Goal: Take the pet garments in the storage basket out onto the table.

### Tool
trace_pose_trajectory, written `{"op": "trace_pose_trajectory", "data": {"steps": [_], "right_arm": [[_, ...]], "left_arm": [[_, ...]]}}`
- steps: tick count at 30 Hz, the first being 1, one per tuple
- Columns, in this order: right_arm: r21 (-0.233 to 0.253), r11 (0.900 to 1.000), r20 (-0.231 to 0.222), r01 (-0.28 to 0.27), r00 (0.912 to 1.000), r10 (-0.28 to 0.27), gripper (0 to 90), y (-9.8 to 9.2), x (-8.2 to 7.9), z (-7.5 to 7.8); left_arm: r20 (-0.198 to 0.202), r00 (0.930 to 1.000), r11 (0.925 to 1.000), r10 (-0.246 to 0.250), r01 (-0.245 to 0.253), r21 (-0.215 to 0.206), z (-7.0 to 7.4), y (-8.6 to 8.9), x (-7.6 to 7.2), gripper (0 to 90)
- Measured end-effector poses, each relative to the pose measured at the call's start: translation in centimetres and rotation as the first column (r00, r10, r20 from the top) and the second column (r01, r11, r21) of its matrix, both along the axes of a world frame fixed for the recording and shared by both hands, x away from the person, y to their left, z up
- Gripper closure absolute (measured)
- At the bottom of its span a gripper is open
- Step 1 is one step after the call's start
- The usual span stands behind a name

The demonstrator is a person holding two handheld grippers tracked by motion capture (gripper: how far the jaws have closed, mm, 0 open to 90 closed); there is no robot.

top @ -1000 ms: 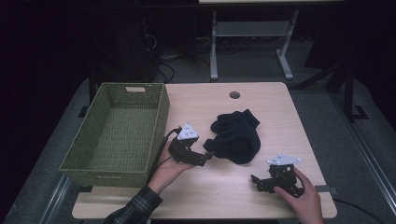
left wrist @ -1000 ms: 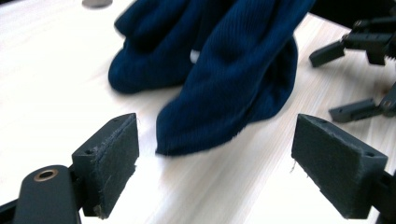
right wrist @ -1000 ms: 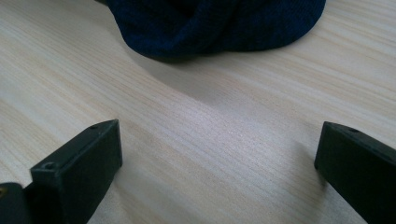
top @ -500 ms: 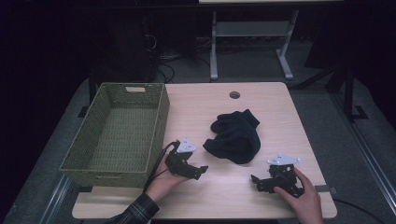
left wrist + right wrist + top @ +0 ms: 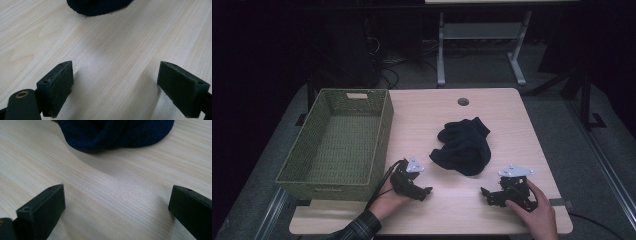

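Left tongs are resting low on the bench near its front edge, just right of the green woven basket. In the left gripper view the two black jaws are standing wide apart with bare wood grain between them; nothing is being gripped. Left hand is wrapping the tongs from behind, plaid sleeve showing at the bottom of the high view.

Right tongs are sitting on the bench at front right, right hand holding them from the rear. In the right gripper view the jaws are likewise spread wide, empty, with light wood between.

Dark knit cloth is lying crumpled mid-bench, between the two tongs and farther back, apart from both. Its near edge is showing at the top of the left gripper view and across the top of the right gripper view.

Basket is sitting at the bench's left side, interior showing only weave.
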State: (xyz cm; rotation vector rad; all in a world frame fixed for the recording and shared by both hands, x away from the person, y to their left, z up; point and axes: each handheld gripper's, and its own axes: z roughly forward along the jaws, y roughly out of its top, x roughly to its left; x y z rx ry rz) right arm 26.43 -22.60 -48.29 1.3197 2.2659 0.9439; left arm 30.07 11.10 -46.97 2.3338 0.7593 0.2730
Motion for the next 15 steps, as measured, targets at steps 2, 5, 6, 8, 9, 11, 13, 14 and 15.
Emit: {"op": "trace_pose_trajectory", "data": {"steps": [2, 5, 6, 8, 9, 11, 13, 14, 15], "right_arm": [[0.000, 1.000, 0.000, 0.000, 1.0000, 0.000, 0.5, 0.00, 0.00, 0.00], [0.000, 1.000, 0.000, 0.000, 1.0000, 0.000, 0.5, 0.00, 0.00, 0.00], [0.000, 1.000, 0.000, 0.000, 1.0000, 0.000, 0.5, 0.00, 0.00, 0.00], [0.000, 1.000, 0.000, 0.000, 1.0000, 0.000, 0.5, 0.00, 0.00, 0.00], [0.000, 1.000, 0.000, 0.000, 1.0000, 0.000, 0.5, 0.00, 0.00, 0.00], [0.000, 1.000, 0.000, 0.000, 1.0000, 0.000, 0.5, 0.00, 0.00, 0.00], [0.000, 1.000, 0.000, 0.000, 1.0000, 0.000, 0.5, 0.01, 0.00, 0.00], [0.000, 1.000, 0.000, 0.000, 1.0000, 0.000, 0.5, 0.00, 0.00, 0.00], [0.000, 1.000, 0.000, 0.000, 1.0000, 0.000, 0.5, 0.01, -0.01, 0.00]], "left_arm": [[0.012, 0.9999, 0.9999, 0.002, -0.002, -0.010, -0.15, 0.07, -0.05, 12.8], [0.046, 0.9989, 0.9985, 0.006, -0.003, -0.055, -0.62, 0.46, -0.22, 12.8], [0.054, 0.9985, 0.9978, 0.006, -0.002, -0.066, -0.75, 0.54, -0.28, 12.7], [0.061, 0.9981, 0.9973, 0.006, -0.002, -0.073, -0.83, 0.60, -0.32, 12.8], [0.060, 0.9982, 0.9973, 0.007, -0.003, -0.073, -0.83, 0.59, -0.33, 12.8], [0.060, 0.9981, 0.9973, 0.011, -0.006, -0.073, -0.83, 0.57, -0.35, 12.8], [0.060, 0.9981, 0.9973, 0.011, -0.007, -0.073, -0.82, 0.56, -0.36, 12.8], [0.060, 0.9981, 0.9973, 0.011, -0.007, -0.073, -0.82, 0.56, -0.35, 12.8], [0.060, 0.9981, 0.9973, 0.011, -0.007, -0.073, -0.82, 0.56, -0.35, 12.8]]}}
